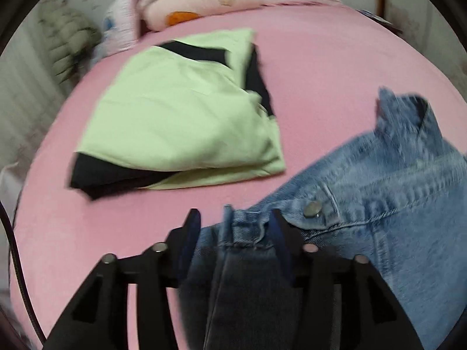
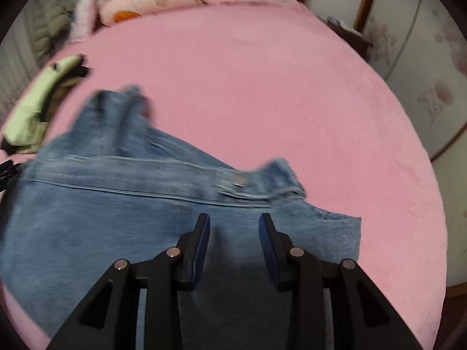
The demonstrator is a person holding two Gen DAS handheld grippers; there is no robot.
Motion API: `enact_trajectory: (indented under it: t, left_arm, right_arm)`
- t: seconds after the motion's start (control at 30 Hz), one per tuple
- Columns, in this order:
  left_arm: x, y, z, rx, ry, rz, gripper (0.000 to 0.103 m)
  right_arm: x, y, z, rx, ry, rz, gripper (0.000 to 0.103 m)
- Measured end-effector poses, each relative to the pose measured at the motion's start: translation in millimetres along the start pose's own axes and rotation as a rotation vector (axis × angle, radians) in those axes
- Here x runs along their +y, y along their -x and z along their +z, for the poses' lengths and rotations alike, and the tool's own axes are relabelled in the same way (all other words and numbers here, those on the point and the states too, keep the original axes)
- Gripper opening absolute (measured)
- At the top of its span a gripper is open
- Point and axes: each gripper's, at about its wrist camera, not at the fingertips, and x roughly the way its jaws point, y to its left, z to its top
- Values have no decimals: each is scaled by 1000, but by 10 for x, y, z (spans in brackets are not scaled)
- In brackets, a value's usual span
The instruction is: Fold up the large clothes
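Right, left gripper (image 1: 233,218): jaws part-spread, denim jacket (image 1: 379,204) edge between them, pinch unclear. Right gripper (image 2: 235,223): jaws part-spread over cloth, grip unclear. Jacket likely heavy, stiff-ish; take seams or hem. Faded blue, metal snaps, near edge of pink bed (image 2: 262,87), right of folded green garment (image 1: 181,116).

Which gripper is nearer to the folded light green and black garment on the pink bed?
Left. The left gripper sits at the denim jacket's edge, just short of the folded green and black garment. The right gripper is over the jacket's other side, farther off.
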Motion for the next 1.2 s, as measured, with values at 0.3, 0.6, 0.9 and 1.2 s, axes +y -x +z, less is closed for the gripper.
enact_trajectory:
  t: [0.3,0.6,0.9,1.2]
  left_arm:
    - [-519,786,-663,29,253,-98,78]
    - [-476,657,-1283,42,182,-86,81]
    - [84,529,-1383,77,221,45,89]
    - [252,381,-1472,90,315,31,101]
  right_arm:
    - [1279,362,-401,26,18,375,35]
    - [781,216,-996,23,65,97,33]
    - [-806,335,-1352,48,-155,-174,41]
    - [-862,228,-1407,49,-176,-174,46]
